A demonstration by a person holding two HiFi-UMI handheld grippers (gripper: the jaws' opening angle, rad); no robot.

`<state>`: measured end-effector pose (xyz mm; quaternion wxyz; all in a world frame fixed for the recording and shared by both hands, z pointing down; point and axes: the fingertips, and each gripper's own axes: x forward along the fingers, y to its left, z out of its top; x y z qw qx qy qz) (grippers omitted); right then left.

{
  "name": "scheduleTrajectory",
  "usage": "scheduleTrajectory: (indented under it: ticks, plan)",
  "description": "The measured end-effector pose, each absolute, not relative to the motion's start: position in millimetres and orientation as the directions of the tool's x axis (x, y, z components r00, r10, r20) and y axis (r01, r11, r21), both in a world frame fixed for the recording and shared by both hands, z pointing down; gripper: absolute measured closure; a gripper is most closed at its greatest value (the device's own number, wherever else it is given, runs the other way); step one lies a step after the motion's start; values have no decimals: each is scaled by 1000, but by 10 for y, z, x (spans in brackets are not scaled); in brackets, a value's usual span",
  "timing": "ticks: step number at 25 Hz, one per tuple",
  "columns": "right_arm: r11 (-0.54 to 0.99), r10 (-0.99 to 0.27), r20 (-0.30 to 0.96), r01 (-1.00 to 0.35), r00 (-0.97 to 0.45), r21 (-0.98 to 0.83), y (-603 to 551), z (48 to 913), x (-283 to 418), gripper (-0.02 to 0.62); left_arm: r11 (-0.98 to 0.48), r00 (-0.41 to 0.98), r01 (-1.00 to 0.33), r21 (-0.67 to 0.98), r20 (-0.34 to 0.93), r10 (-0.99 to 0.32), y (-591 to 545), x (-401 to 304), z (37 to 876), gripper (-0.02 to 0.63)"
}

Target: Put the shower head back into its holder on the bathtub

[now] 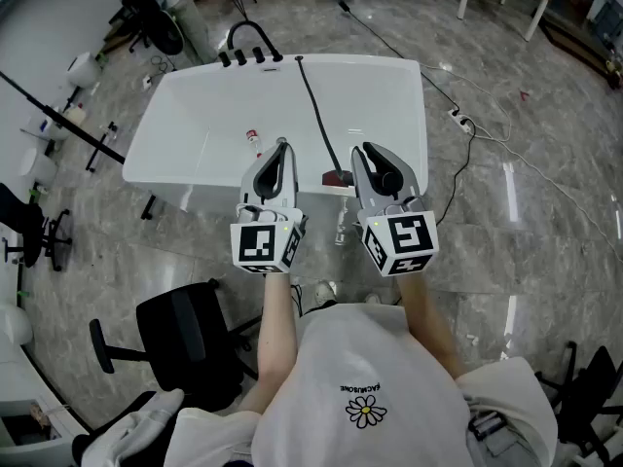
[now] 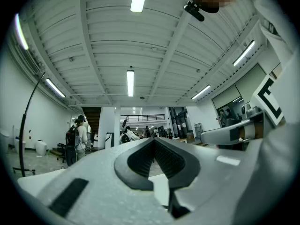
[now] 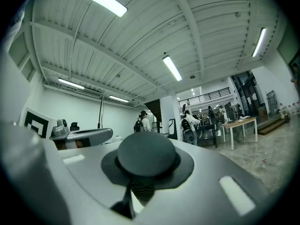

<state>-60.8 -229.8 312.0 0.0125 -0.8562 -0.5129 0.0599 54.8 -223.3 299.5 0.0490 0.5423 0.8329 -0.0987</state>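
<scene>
A white bathtub (image 1: 195, 115) lies ahead of me, with black tap fittings and the holder (image 1: 251, 56) at its far end. A black hose (image 1: 316, 115) runs from there along the tub toward my right gripper (image 1: 368, 154). That gripper hovers over the tub's near rim, shut on the black round shower head (image 3: 147, 159), which fills the space between its jaws (image 1: 385, 177). My left gripper (image 1: 282, 148) hangs beside it on the left, shut, with nothing between its dark pads (image 2: 140, 165). Both grippers point roughly level toward the far end.
A small red-capped bottle (image 1: 255, 142) lies inside the tub. A black office chair (image 1: 185, 348) stands near left. Cables and a power strip (image 1: 463, 121) cross the floor on the right. Stands and gear (image 1: 68, 125) crowd the left. People (image 2: 75, 137) stand far off.
</scene>
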Motion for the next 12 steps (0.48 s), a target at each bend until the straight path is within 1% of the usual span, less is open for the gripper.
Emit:
scheduleTrajectory:
  ticks: [5,12]
  plan:
    - [-470,882,-90,878,463,-93,-2303,3124,-636,535,387,-399,917,-102,-183,898,-2248,569,3027,604]
    - [-460,887,-120,876,446,-144,-2277,3102,-768,537,370,-384,923,-109,-173,907,-2279,561,3132,604]
